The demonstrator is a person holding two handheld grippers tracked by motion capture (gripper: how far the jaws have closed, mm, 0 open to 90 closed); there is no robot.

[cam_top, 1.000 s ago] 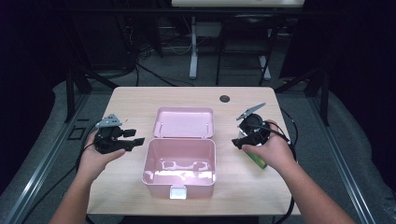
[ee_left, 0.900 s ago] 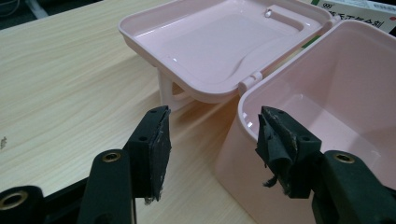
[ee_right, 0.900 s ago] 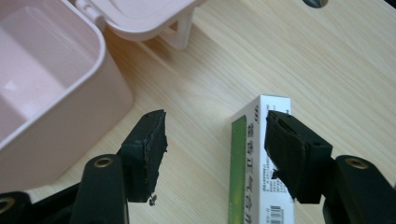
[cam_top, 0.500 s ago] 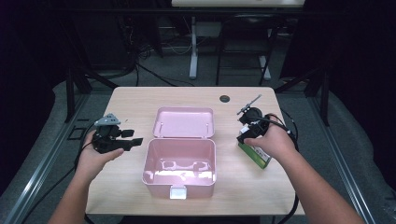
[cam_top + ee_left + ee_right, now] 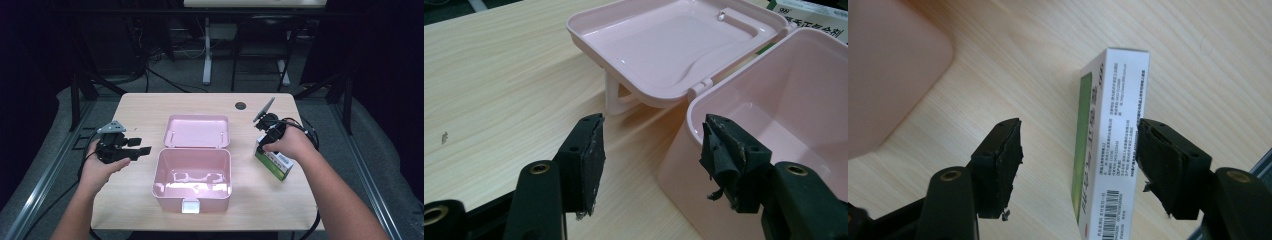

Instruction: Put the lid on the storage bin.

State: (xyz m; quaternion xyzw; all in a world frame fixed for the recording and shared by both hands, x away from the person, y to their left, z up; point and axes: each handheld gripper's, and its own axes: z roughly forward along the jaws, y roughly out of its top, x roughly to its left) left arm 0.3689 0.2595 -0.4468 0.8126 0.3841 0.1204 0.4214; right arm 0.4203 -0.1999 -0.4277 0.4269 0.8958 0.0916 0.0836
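A pink plastic box (image 5: 161, 172) stands open at the table's middle, its lid (image 5: 196, 131) laid back behind it. To its right lies a green and white carton (image 5: 274, 164) on the wood. My right gripper (image 5: 261, 145) points down over the carton's far end. In the right gripper view the carton (image 5: 1113, 100) lies between the jaws of my right gripper (image 5: 1080, 145), close against the right one. These jaws have just been opening and stand open. My left gripper (image 5: 142, 146) is open and empty, left of the box. The box wall (image 5: 684, 165) is just past my left gripper (image 5: 651, 137).
A small dark round hole (image 5: 240, 105) sits near the table's far edge. Bare wood stretches left of the box and along the front edge. Cables trail off both sides of the table. Dark floor and stand legs lie beyond.
My right gripper has swung from pointing left toward the box to pointing down over the carton, shifting slightly right and away. The left hand has kept still.
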